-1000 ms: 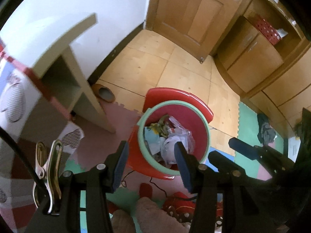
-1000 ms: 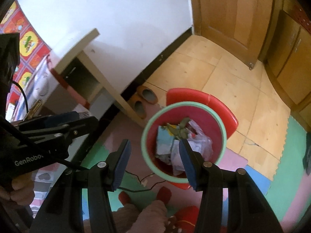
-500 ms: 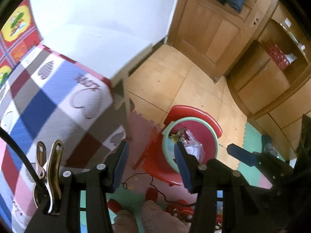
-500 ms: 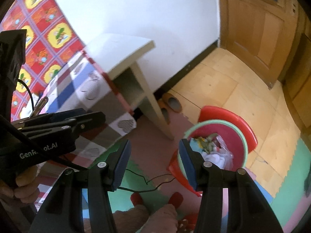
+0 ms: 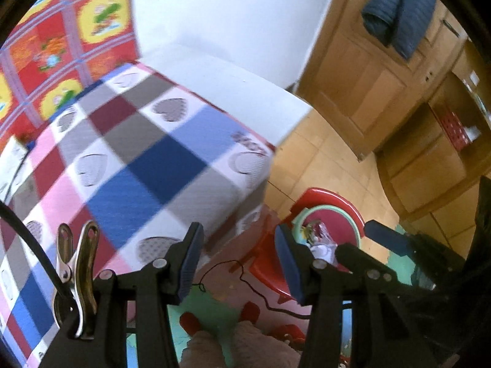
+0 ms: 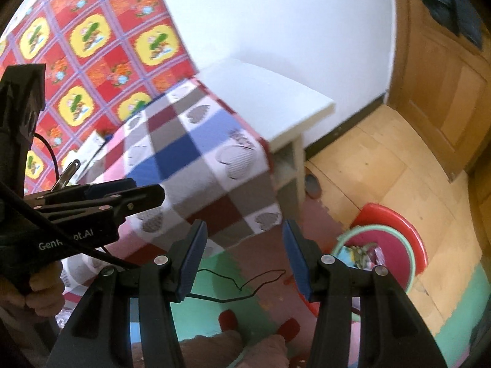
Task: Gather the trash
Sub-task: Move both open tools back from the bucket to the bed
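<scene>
A red bin (image 5: 337,224) with a green rim stands on a red stool on the floor, with crumpled wrappers and a plastic bag (image 5: 319,236) inside. In the right wrist view the bin (image 6: 394,245) lies low on the right. My left gripper (image 5: 237,257) is open and empty, high above the floor between the bin and the table. My right gripper (image 6: 244,254) is open and empty too, over the foam mat. Each shows in the other's view: the right gripper (image 5: 359,239) beside the bin, the left gripper (image 6: 147,190) at the left, held by a hand.
A table with a checked heart-print cloth (image 5: 138,159) fills the left, its white end (image 6: 270,98) against the wall. A thin black cable (image 6: 245,282) lies on the mat. Slippers (image 6: 311,184) sit under the table. The person's legs (image 5: 239,346) are at the bottom. A wooden door (image 5: 368,86) stands behind.
Both grippers have risen and swung away from the bin toward the table. The bin has shrunk to the lower right, and the checked cloth now fills the left. The jaws keep the same gap.
</scene>
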`<state>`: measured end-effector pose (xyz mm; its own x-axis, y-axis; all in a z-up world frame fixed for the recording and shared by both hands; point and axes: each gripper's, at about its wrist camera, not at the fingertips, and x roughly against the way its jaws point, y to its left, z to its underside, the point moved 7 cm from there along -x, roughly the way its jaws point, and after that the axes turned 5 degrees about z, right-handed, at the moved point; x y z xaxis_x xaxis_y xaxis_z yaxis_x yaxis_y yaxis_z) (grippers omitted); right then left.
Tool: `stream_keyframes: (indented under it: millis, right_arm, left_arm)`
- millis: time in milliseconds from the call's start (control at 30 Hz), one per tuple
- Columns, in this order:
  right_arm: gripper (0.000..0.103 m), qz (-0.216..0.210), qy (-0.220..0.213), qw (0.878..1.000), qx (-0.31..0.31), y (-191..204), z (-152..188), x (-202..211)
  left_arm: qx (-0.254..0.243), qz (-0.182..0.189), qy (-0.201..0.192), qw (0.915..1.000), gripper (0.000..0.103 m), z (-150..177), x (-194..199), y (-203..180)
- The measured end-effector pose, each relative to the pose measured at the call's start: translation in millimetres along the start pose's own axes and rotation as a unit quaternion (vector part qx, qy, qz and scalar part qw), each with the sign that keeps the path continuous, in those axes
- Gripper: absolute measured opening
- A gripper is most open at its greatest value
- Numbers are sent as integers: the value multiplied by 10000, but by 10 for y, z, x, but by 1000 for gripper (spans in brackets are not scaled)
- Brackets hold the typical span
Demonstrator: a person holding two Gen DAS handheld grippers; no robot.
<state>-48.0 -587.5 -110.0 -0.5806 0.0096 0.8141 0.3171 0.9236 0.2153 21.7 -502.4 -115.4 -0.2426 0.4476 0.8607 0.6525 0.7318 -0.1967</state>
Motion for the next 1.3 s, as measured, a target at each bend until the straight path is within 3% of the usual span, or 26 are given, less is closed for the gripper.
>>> stream_keyframes:
  millis: [267,633,933,1300]
  right_arm:
    - [53,-316,-98,9983,490,626,-189,23]
    - [53,-639,-187,9924,1039,1430,-391,-28]
    - [53,-846,-235,9882,1251,2008,-558,-162]
    - [53,-1128,-178,9790,1691,2418,-853,-384]
  left_arm:
    - [495,-313,-326,9978,51,10,538,658]
    - [1121,-742,-716,9883,51,67,1139,1563]
    - [1417,-953,-871,9815,51,138,1410,2215]
    - [1925,-1187,-928,9697,51,182,1527,2782]
